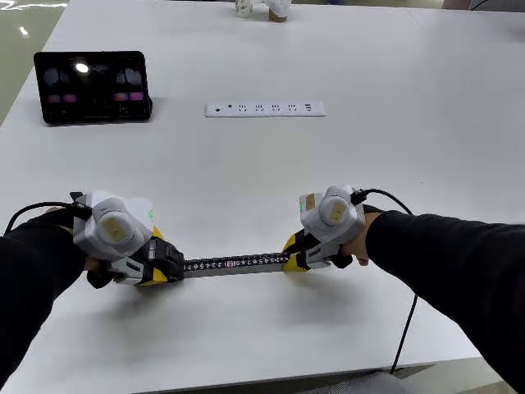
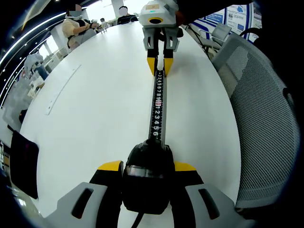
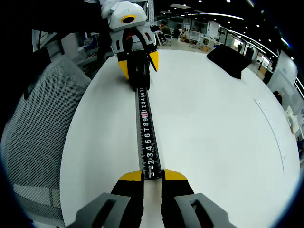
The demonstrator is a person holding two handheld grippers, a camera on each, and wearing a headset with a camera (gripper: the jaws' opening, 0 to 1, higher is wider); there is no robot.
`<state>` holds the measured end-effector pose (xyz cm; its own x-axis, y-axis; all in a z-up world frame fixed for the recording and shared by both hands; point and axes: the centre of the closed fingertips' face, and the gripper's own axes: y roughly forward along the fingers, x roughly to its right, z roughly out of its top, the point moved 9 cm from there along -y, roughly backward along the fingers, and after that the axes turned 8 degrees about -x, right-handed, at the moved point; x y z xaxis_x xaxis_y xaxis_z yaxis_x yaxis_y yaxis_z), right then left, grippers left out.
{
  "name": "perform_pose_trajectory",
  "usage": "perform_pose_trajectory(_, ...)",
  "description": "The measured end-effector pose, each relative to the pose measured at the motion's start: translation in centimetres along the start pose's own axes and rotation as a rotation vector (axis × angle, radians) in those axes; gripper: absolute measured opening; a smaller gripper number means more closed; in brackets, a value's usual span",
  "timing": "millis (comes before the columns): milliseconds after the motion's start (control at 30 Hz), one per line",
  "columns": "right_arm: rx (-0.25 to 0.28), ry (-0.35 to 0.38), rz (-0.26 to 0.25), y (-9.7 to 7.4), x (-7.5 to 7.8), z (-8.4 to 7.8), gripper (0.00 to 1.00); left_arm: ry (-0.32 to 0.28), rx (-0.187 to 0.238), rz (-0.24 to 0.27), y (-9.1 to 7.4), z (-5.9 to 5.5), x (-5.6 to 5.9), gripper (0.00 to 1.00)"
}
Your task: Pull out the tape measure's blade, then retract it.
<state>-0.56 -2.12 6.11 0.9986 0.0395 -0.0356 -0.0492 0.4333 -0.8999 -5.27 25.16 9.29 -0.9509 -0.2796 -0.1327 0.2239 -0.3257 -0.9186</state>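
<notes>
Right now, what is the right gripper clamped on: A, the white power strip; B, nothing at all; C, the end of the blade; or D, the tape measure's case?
C: the right gripper pinches the tip of the blade, while the left gripper grips the case.

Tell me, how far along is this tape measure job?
Done, at least partly: the blade is out of the tape measure case and lies along the white table with its numbers showing. In hand: the left gripper clamps the case and the right gripper pinches the blade's tip. Left: retracting the blade into the case. One moment cannot show whether the pull is finished.
</notes>
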Motion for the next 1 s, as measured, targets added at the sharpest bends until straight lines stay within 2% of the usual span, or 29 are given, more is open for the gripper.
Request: perform_pose_trajectory(1000, -0.003, 0.019, -0.008, -0.8, 0.0, -1.9, 0.1, 0.0, 0.001, 0.0, -0.1, -0.1, 0.1, 0.33)
